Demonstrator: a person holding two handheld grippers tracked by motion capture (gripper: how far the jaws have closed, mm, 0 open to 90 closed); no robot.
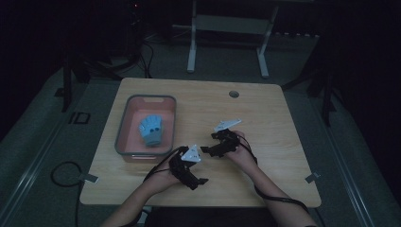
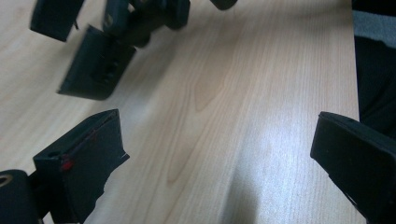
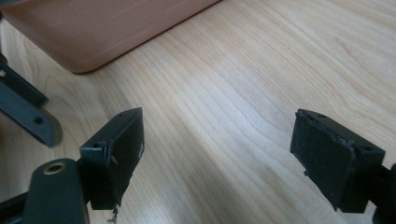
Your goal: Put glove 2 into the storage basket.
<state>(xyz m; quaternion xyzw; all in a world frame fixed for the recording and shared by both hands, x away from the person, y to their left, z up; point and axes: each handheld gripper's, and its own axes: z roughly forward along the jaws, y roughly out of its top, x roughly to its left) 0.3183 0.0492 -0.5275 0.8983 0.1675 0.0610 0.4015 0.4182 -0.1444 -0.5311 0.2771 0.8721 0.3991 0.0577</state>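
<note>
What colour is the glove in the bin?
Light blue glove, in the pink bin; clearest in the high view.

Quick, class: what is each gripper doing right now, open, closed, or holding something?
Left gripper: open, holding nothing, above bare table.
Right gripper: open, holding nothing, near the tray.

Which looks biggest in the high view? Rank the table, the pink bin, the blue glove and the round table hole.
Largest to smallest:
1. table
2. pink bin
3. blue glove
4. round table hole

both grippers' jaws wide apart
</note>
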